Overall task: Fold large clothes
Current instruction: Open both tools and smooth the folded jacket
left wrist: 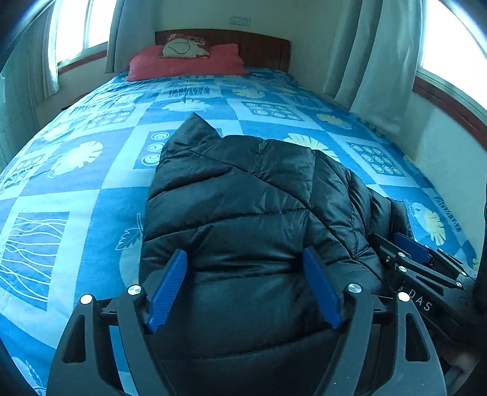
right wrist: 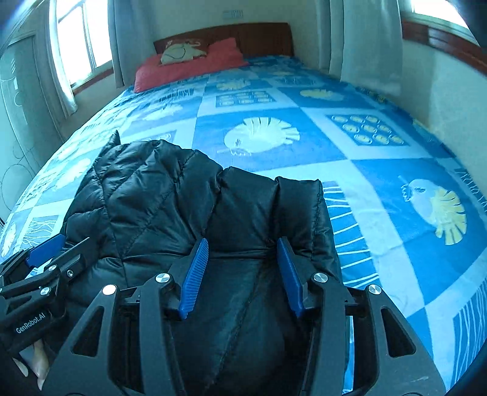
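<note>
Where a blue patterned bedspread (left wrist: 91,189) runs to red pillows (left wrist: 185,65) between curtained windows, the black puffer jacket (left wrist: 243,198) lies bunched at its near end. Both left gripper (left wrist: 243,259) and right gripper (right wrist: 243,246) stand spread wide over it, gripping nothing. Only the right view shows a "GenRobot.AI" label (right wrist: 30,326).

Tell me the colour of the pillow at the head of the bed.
Red; the pillow shows best in the left wrist view.

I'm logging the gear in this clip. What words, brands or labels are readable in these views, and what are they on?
"DAS": white letters on the right gripper body, left wrist view; possibly part of a longer word.
"GenRobot.AI": white print on the left gripper body, right wrist view.
Lettering along the bedspread edge: too distorted to read.
Wall plate: unreadable.
</note>
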Demonstrator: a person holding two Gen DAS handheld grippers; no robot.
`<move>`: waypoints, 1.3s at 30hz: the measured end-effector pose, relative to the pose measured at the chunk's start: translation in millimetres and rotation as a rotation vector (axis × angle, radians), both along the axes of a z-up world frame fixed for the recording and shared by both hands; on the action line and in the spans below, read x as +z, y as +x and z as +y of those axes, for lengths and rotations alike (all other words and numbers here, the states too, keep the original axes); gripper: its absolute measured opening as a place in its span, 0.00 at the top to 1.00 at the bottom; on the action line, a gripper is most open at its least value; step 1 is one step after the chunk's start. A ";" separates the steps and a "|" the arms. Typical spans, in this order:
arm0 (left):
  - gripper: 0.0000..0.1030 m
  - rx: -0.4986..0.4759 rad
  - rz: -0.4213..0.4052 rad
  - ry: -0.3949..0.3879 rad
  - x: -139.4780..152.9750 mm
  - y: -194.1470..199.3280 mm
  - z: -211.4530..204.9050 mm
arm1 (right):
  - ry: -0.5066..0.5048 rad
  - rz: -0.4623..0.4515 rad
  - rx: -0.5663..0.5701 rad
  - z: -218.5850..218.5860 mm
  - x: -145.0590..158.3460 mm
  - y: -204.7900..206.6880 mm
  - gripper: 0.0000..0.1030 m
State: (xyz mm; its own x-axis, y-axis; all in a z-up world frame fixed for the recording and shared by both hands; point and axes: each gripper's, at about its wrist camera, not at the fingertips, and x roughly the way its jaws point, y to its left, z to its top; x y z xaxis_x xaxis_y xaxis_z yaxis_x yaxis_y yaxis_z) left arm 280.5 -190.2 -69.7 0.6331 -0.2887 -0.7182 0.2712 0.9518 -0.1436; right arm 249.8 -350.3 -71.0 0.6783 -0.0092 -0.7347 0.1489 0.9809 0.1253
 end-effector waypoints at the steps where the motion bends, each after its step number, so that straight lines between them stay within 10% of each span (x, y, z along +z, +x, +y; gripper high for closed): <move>1: 0.24 0.003 -0.002 0.002 -2.7 1.0 -1.1 | 0.005 0.001 -0.001 -0.1 -2.6 1.4 0.55; 39: 0.22 0.003 -0.035 0.074 -11.5 -0.1 -13.7 | -0.004 -0.030 -0.016 -2.3 -6.6 -0.7 0.55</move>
State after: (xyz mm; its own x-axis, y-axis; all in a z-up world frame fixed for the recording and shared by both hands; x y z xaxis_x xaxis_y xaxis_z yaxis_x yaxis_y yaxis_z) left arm 280.5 -203.8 -81.3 0.6590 -0.2334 -0.7150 0.2717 0.9603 -0.0630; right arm 249.1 -352.6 -77.6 0.6996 -0.0230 -0.7142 0.1607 0.9790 0.1258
